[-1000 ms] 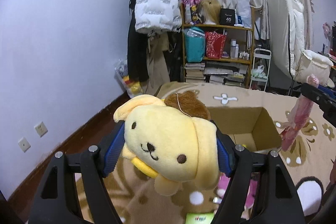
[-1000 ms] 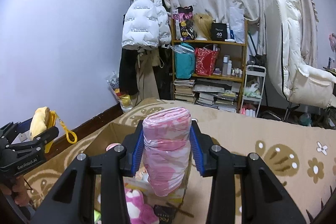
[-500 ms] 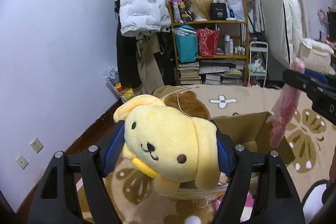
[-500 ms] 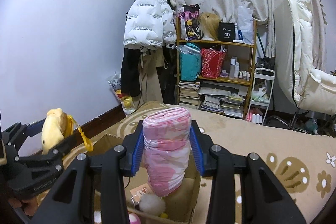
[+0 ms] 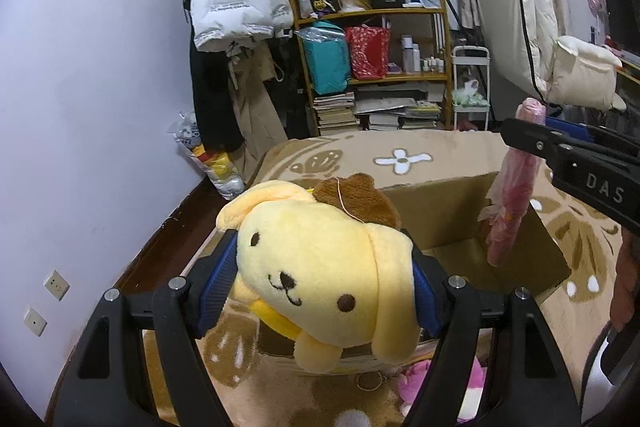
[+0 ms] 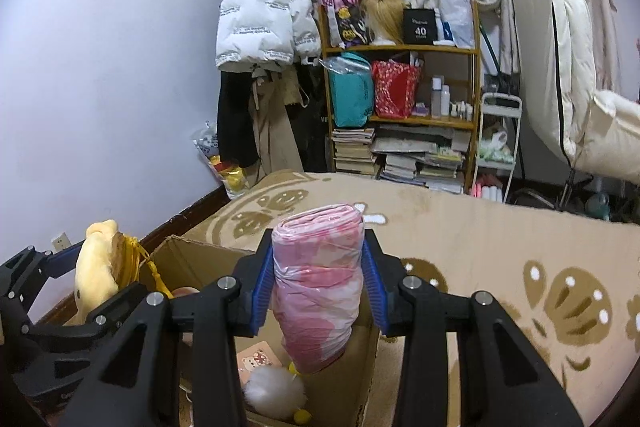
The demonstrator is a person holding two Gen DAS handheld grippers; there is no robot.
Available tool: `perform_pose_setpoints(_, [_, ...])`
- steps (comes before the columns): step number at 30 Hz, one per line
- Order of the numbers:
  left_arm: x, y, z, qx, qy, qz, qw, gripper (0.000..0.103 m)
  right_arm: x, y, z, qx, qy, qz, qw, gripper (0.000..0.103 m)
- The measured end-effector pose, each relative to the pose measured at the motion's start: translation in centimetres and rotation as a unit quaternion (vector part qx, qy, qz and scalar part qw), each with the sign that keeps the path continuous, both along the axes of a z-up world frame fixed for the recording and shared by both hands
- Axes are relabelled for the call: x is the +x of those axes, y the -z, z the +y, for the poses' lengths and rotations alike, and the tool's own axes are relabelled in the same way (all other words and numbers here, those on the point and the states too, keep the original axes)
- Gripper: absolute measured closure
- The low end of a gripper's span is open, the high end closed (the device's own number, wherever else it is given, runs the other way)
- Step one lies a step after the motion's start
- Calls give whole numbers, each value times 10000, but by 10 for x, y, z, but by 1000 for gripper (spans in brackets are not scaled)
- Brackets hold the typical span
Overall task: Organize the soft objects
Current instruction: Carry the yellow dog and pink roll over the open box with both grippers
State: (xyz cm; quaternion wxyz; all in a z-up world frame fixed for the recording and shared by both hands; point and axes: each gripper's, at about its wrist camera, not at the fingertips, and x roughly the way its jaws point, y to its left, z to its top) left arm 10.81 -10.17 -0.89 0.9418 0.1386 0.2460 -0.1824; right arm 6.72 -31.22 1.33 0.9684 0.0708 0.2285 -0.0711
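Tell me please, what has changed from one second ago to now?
Both tongs moved in over the cardboard box, which now lies under them: the left tongs with the yellow dog plush, the right tongs with the pink wrapped bundle, whose lower end now hangs inside the box. Nothing was let go; both grips are unchanged.

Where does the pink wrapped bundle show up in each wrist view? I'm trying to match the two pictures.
Left wrist: pink wrapped bundle at the right, clamped in the right gripper, above the cardboard box.
Right wrist: bundle at centre, upright between the blue pads.
Shared landmark: the wooden shelf.
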Motion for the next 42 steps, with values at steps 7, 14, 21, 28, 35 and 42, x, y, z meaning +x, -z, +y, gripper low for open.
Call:
perform_pose_setpoints(7, [8, 13, -4, -39, 110, 245, 9996, 28, 8, 12, -8, 185, -32, 96, 9998, 60])
perform_pose_setpoints(14, [18, 30, -4, -100, 146, 726, 9972, 27, 16, 20, -11, 223, -56, 212, 9995, 60])
perform_pose_setpoints(21, [20, 35, -4, -83, 137, 775, 9969, 26, 18, 24, -12, 286, -69, 270, 9992, 60])
perform_pose_setpoints(28, [23, 39, -6, -70, 183, 827, 9964, 27, 19, 28, -10, 297, -84, 314, 9990, 60])
perform_pose_setpoints(35, [27, 37, -9, -99, 195, 813, 9965, 26, 19, 30, -10, 300, -84, 326, 9990, 60])
perform_pose_setpoints(42, [31, 40, -10, -95, 107, 884, 9960, 20, 18, 33, -9, 415, -86, 367, 9984, 59])
